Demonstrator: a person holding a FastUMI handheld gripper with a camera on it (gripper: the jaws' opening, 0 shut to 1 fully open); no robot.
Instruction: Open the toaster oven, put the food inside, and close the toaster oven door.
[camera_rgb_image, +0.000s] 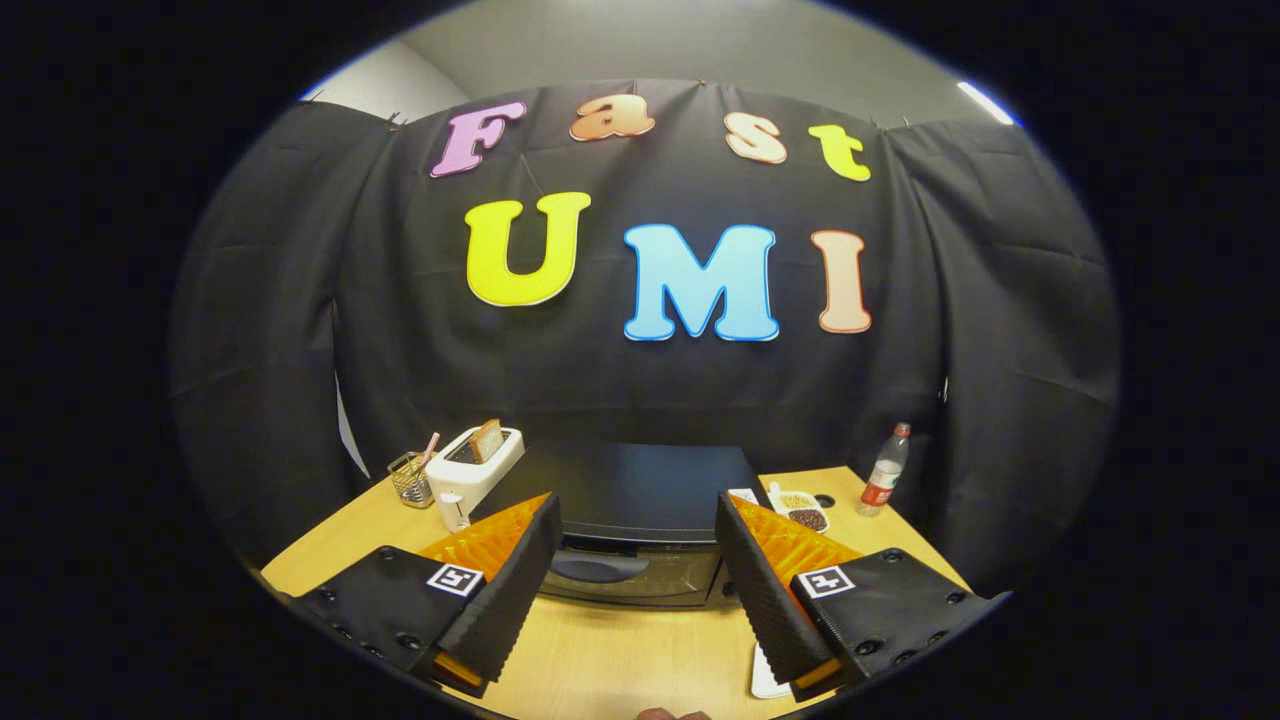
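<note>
A black toaster oven (630, 500) stands on the wooden table (620, 650), just beyond my fingers, seen from above and in front. Its glass door (625, 572) with a dark handle is shut. My gripper (635, 560) hangs above the table, open wide, with nothing between its black, orange-backed fingers (510, 580). A white plate edge (765, 675) peeks out beneath the right finger; what lies on it is hidden.
A white pop-up toaster (475, 468) with a slice of bread stands left of the oven, a wire cup (410, 480) with a pink straw beside it. Right of the oven are small dishes of beans (800, 510) and a drink bottle (884, 470).
</note>
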